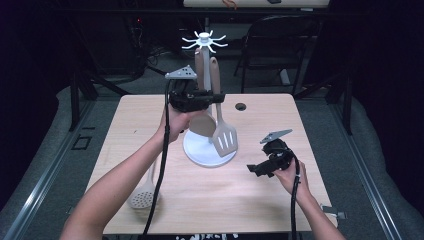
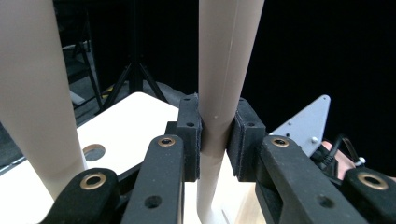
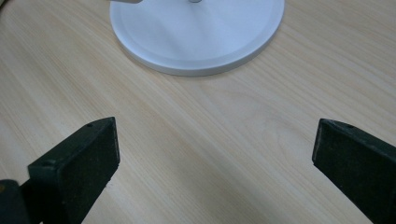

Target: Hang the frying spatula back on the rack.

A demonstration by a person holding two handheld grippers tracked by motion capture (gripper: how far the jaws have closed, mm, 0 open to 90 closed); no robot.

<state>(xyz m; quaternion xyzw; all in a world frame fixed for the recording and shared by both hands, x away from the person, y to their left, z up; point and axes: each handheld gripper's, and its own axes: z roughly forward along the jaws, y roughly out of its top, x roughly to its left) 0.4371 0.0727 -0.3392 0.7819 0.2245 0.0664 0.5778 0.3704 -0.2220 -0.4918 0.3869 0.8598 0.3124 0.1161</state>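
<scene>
- In the left gripper view, the beige handle (image 2: 219, 84) clamped by the left tool (image 2: 218, 140) is cut off at the top edge, so its hanging end cannot be seen; a second beige handle (image 2: 32, 93) at the left is cropped the same way.
- In the high view, the left tool (image 1: 212, 100) covers the middle of the slotted spatula (image 1: 223, 135), and the solid spoon (image 1: 202, 122) beside it is partly hidden behind the person's left hand (image 1: 177, 125).
- The right gripper view cuts off the white rack base (image 3: 196, 37) at the top, with its post barely visible.
- The skimmer (image 1: 143, 192) lies on the desk (image 1: 260, 200) near the front left, its handle hidden under the left forearm and cable.
- The left hand is raised above the desk, holding its tool level beside the white rack (image 1: 205, 42), jaws pressed shut on the spatula handle, which hangs upright over the base.
- The right hand (image 1: 290, 172) rests low near the right of the desk, its right tool (image 1: 257, 169) pointing left toward the base, jaws spread wide with nothing but desk between them.
</scene>
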